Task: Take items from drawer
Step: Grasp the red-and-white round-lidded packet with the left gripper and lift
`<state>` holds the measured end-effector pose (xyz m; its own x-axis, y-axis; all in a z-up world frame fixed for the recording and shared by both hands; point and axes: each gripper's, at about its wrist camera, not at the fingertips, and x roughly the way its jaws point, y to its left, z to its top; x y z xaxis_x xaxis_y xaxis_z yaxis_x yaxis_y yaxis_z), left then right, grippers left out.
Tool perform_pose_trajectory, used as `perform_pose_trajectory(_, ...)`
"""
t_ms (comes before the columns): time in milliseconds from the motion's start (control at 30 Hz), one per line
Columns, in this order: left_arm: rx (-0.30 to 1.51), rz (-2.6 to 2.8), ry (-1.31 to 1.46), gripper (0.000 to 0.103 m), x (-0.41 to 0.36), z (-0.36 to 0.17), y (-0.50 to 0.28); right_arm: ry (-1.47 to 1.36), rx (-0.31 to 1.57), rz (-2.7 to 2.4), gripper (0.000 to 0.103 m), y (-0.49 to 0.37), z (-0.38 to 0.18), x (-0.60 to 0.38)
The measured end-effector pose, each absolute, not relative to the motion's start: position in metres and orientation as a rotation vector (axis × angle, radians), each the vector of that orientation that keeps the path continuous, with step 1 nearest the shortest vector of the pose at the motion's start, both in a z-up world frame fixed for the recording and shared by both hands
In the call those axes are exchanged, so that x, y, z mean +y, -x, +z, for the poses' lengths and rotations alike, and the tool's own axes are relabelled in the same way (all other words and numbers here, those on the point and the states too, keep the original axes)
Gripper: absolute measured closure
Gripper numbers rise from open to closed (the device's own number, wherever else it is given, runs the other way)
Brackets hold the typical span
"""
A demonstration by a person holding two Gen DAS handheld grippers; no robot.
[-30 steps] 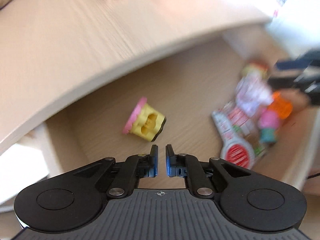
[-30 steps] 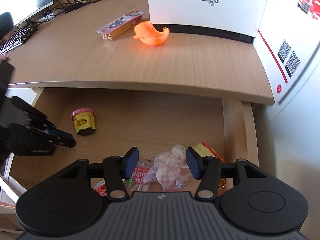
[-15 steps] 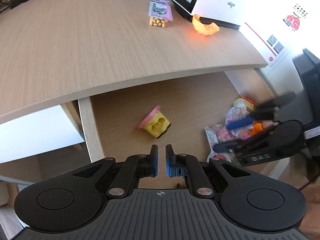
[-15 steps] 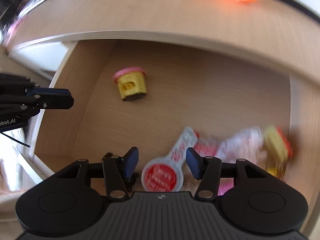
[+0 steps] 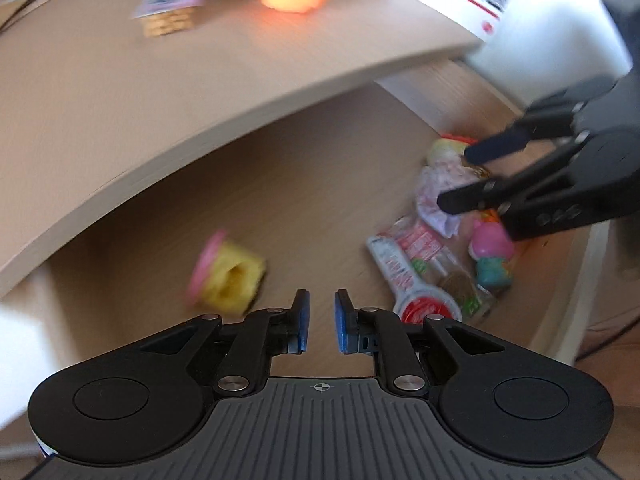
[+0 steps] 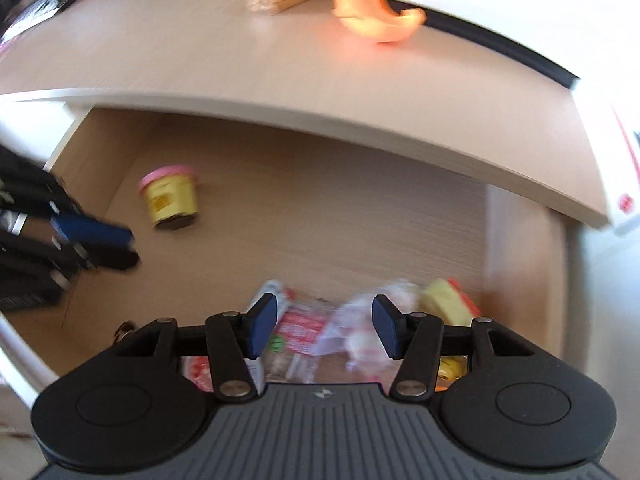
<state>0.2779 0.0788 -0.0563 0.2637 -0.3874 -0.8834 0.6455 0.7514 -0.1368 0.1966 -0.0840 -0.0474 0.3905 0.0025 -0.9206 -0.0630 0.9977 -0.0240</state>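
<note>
Wooden drawer point(image 6: 360, 216) shown open beneath the table point(image 6: 200, 52).
Right gripper point(image 6: 324, 328) fingers held wide over crinkled wrappers point(image 6: 304, 332); left gripper point(image 5: 320, 320) fingers narrowed, empty, near cylindrical yellow tub point(image 5: 228, 276).

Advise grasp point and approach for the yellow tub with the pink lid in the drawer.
The yellow tub lies on its side on the drawer floor, alone, clear of the clutter. Come from above with the nearer left tool and close across the body, just behind the wider pink lid. The lid rim should stop it slipping. Blur hides finer detail.
</note>
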Motion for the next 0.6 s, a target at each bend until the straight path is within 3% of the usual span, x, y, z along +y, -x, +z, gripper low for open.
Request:
perform_pose_trajectory(367,1.361,-0.774,-0.228,0.085,0.026,-0.096,-0.292,-0.124,1.056,-0.118,0.050,-0.159,-0.017,-0.126)
perform_pose_trajectory(500,1.473,-0.780,-0.145,0.066,0.017,-0.106,-0.297,-0.151,1.035,-0.125,0.050,-0.154,-0.016,-0.141)
perform_pose_trajectory(600,1.487,-0.774,-0.184,0.062,0.007,-0.107,-0.293,-0.143,1.026,-0.129,0.050,-0.149,-0.010,-0.144)
